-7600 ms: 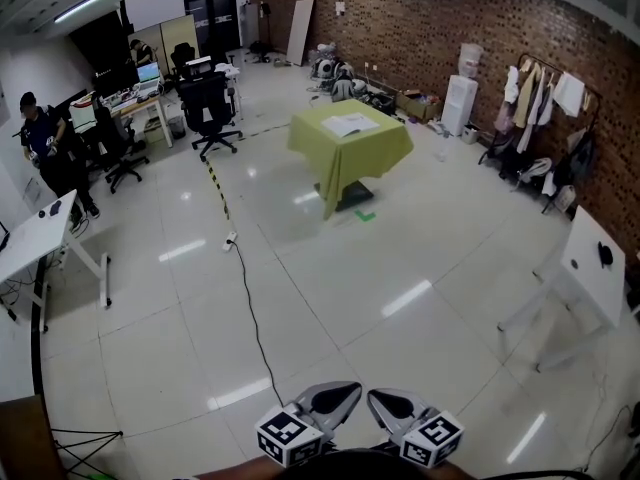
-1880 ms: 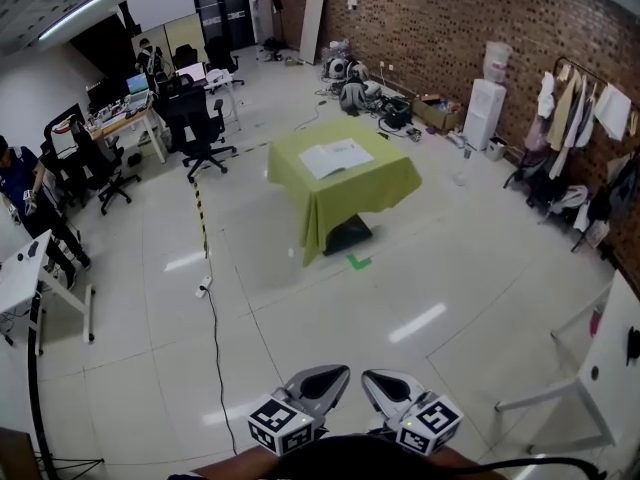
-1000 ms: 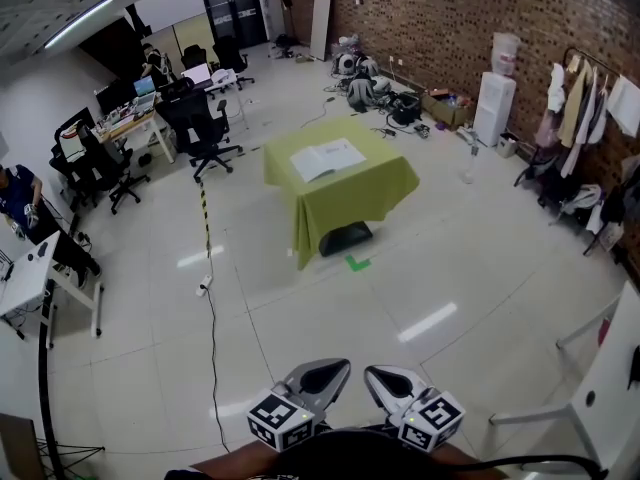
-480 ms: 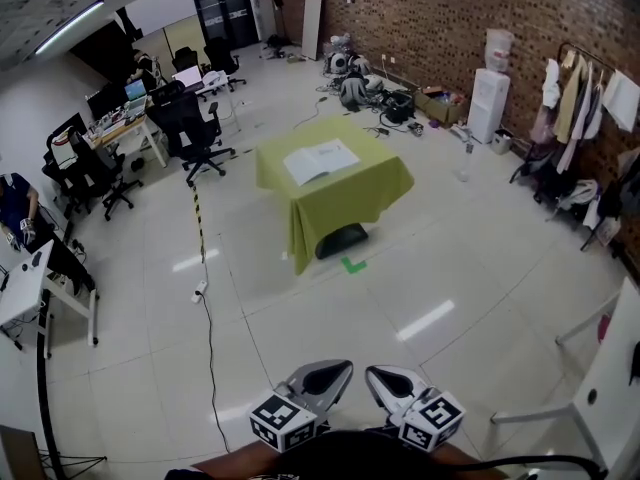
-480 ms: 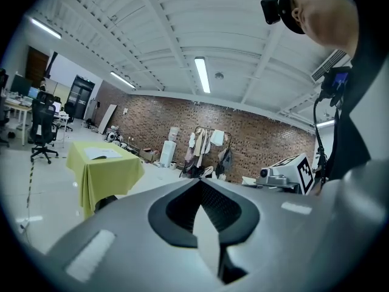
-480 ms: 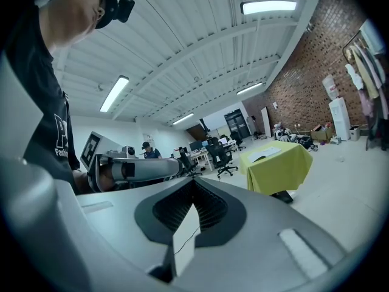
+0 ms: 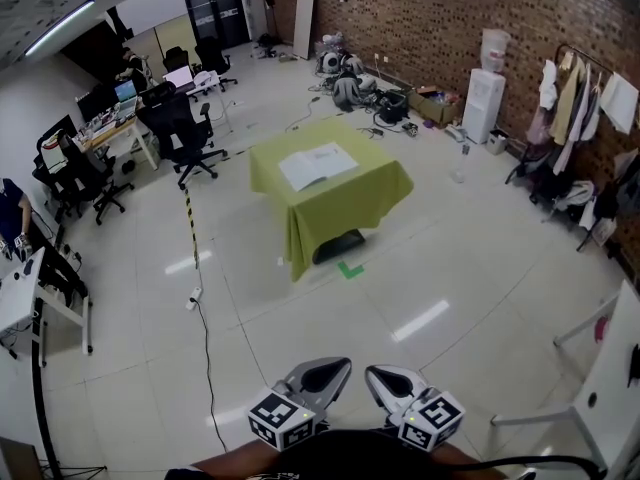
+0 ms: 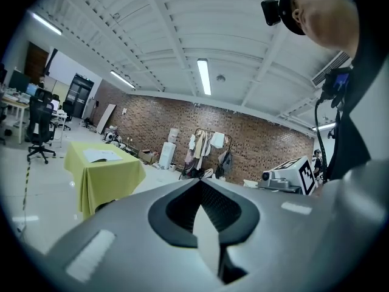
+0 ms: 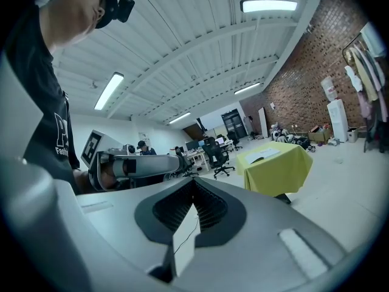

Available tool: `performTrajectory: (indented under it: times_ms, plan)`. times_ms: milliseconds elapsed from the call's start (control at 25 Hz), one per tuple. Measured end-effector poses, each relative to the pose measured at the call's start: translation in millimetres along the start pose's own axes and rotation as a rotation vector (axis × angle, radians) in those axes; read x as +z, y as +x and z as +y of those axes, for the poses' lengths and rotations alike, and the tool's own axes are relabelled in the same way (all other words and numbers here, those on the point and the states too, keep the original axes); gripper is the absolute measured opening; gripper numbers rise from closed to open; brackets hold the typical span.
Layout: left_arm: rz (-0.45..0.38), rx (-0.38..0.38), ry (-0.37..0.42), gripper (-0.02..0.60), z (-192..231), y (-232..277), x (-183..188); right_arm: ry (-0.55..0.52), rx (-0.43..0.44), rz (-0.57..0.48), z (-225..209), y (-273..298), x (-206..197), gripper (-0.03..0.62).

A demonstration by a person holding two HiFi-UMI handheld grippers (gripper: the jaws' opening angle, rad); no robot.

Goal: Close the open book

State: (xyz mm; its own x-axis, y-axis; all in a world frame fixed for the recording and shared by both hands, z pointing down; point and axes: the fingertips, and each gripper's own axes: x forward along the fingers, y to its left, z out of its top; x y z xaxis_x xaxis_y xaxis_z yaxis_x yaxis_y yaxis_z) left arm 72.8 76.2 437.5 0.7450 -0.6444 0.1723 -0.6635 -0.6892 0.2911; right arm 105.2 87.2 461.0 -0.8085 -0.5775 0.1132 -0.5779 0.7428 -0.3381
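The open book [image 7: 318, 165] lies flat with white pages up on a table draped in a yellow-green cloth [image 7: 345, 203], far across the floor in the head view. Both grippers are at the bottom edge of that view, well short of the table. The left gripper [image 7: 325, 372] and right gripper [image 7: 385, 376] are shut with nothing between them. In the left gripper view the book [image 8: 101, 156] is small at the left; in the right gripper view the book [image 9: 262, 156] is at the right.
A black cable [image 7: 205, 338] and striped floor tape [image 7: 188, 218] run left of the table. Office chairs [image 7: 172, 118] and desks stand at the back left. A white table [image 7: 615, 388] is at the right, a clothes rack [image 7: 585, 98] by the brick wall.
The table with the book has come nearer and grown larger in the head view. Both grippers keep the same low position, shut throughout.
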Motion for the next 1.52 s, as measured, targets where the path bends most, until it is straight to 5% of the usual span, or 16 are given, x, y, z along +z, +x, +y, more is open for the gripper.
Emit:
performTrajectory:
  times_ms: [1520]
  plan:
    - [-0.059,-0.02,-0.034,0.006,226.2,-35.5,73.3,-0.047,-0.024,0.027,-11.3,238.7,44.4,0.008]
